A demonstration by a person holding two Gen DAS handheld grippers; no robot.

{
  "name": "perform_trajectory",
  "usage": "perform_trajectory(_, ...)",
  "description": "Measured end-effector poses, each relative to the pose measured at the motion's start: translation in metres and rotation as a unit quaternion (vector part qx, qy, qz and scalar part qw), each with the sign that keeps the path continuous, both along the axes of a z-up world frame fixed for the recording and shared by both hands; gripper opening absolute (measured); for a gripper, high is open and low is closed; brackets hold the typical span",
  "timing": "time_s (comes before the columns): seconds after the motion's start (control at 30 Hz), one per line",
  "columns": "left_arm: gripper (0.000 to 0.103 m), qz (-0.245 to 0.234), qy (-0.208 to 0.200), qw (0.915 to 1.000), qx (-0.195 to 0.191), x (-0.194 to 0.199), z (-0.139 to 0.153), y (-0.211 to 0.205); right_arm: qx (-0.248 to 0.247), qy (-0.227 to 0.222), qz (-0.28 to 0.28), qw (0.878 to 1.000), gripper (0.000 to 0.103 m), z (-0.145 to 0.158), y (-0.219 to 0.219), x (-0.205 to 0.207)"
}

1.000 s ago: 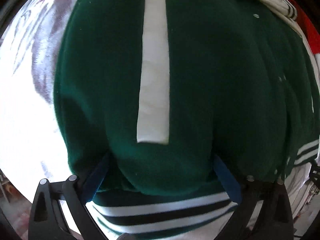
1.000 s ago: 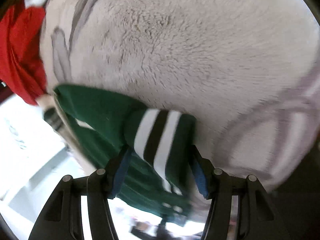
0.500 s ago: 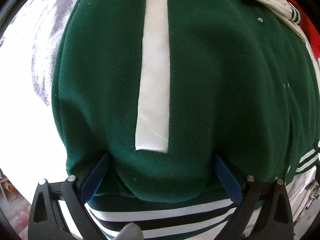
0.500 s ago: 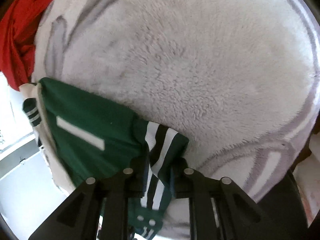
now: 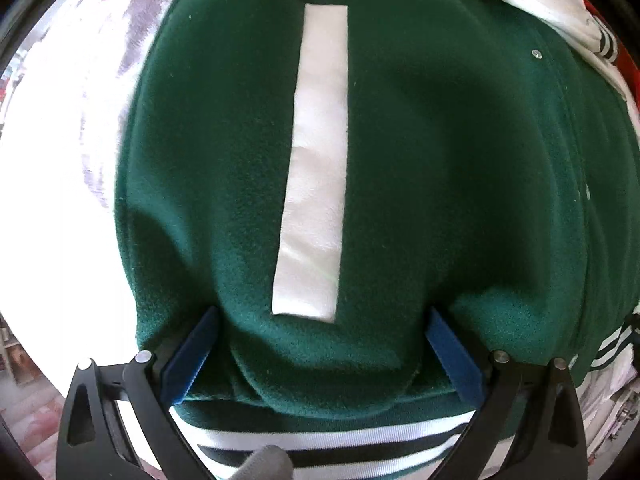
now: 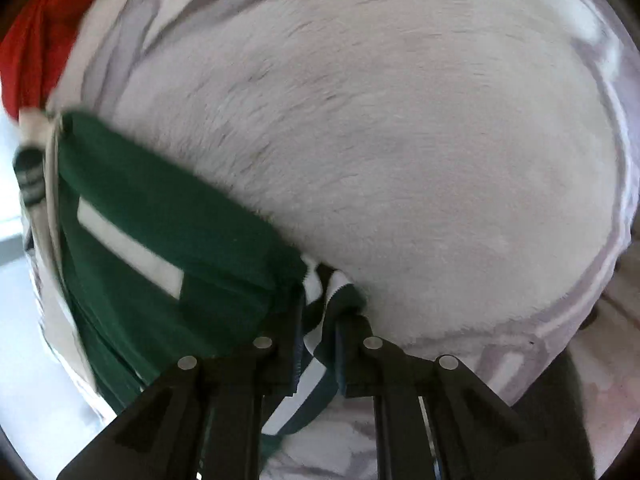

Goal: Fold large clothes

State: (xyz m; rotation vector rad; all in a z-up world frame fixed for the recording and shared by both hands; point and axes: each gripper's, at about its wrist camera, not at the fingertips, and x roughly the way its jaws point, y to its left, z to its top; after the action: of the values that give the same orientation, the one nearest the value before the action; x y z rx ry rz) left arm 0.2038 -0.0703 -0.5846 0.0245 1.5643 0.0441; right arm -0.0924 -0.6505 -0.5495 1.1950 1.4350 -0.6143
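Left wrist view: green jacket (image 5: 440, 184) fills the frame, lying on a pale fleece blanket (image 5: 72, 152) with faded purplish print. A white strip patch (image 5: 316, 168) runs lengthwise down the green cloth. Left gripper (image 5: 320, 344) has its blue-padded fingers (image 5: 192, 356) spread wide, a thick bulge of green fabric sitting between them; whether they bear on the cloth I cannot tell. The striped hem band (image 5: 320, 436) lies beneath the bulge. White lining edge and a sliver of red cloth (image 5: 624, 60) at upper right. Right wrist view, somewhat blurred: right gripper (image 6: 320, 344) clenched on the jacket's striped ribbed band (image 6: 316, 304), fingers (image 6: 280, 344) close together. Green jacket (image 6: 160, 256) trails leftward over the pale fleece blanket (image 6: 400, 160). Red cloth (image 6: 36, 48) at upper left.
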Motion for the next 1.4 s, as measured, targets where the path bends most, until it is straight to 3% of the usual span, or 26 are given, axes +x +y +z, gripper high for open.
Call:
perform_trajectory(0.1, 0.103, -0.018, -0.024, 0.9988, 0.038, 0.003, 0.028, -0.018, 0.08, -0.005, 0.026, 0.996, 0.019, 0.008, -0.013, 0.011)
perform_trajectory(0.27, 0.103, -0.034, -0.06, 0.9956, 0.064, 0.005, 0.089, -0.086, 0.152, -0.043, 0.118, 0.98, 0.035, 0.044, -0.04, 0.022)
perform_trajectory(0.33, 0.103, -0.029, -0.062, 0.996, 0.058, 0.006, 0.104, -0.119, 0.144, -0.069, 0.174, 0.972, 0.072, 0.061, -0.049, 0.03)
perform_trajectory(0.37, 0.103, -0.026, -0.064, 0.9963, 0.052, 0.004, 0.11, -0.139, 0.114, -0.094, 0.205, 0.968, 0.076, 0.072, -0.053, 0.043)
perform_trajectory(0.4, 0.103, -0.024, -0.066, 0.9969, 0.037, 0.006, 0.116, -0.16, 0.089, -0.141, 0.228, 0.959, 0.078, 0.089, -0.057, 0.065)
perform_trajectory(0.47, 0.103, -0.031, -0.068, 0.9968, 0.029, 0.004, 0.118, -0.199, 0.091, -0.199, 0.275, 0.936, 0.078, 0.106, -0.063, 0.087)
perform_trajectory(0.57, 0.103, -0.066, -0.065, 0.9956, 0.019, -0.004, 0.105, -0.261, 0.1, -0.247, 0.308, 0.913, 0.078, 0.121, -0.074, 0.114)
perform_trajectory(0.63, 0.103, -0.081, -0.049, 0.9955, -0.007, -0.011, 0.099, -0.29, 0.101, -0.252, 0.308, 0.912, 0.079, 0.121, -0.091, 0.138)
perform_trajectory(0.73, 0.103, -0.109, -0.011, 0.9933, -0.037, -0.029, 0.066, -0.346, 0.084, -0.219, 0.313, 0.92, 0.079, 0.105, -0.121, 0.153)
perform_trajectory(0.83, 0.103, -0.125, 0.02, 0.9912, -0.039, -0.049, 0.032, -0.388, 0.055, -0.191, 0.332, 0.922, 0.073, 0.096, -0.151, 0.158)
perform_trajectory(0.93, 0.089, -0.13, 0.042, 0.9906, -0.011, -0.054, -0.005, -0.408, 0.053, -0.184, 0.353, 0.916, 0.065, 0.086, -0.168, 0.183)
perform_trajectory(1.0, 0.054, -0.131, 0.032, 0.9903, 0.031, -0.053, -0.017, -0.41, 0.057, -0.168, 0.369, 0.912, 0.065, 0.078, -0.173, 0.202)
perform_trajectory(1.03, 0.048, -0.126, 0.021, 0.991, 0.039, -0.052, -0.017, -0.407, 0.063, -0.166, 0.372, 0.911, 0.065, 0.075, -0.174, 0.212)
perform_trajectory(1.1, 0.014, -0.114, 0.0, 0.9928, 0.037, -0.052, -0.008, -0.399, 0.081, -0.17, 0.383, 0.905, 0.066, 0.065, -0.169, 0.243)
perform_trajectory(1.4, 0.012, -0.112, -0.039, 0.9929, -0.002, -0.05, 0.047, -0.374, 0.184, -0.24, 0.375, 0.876, 0.074, 0.01, -0.118, 0.419)
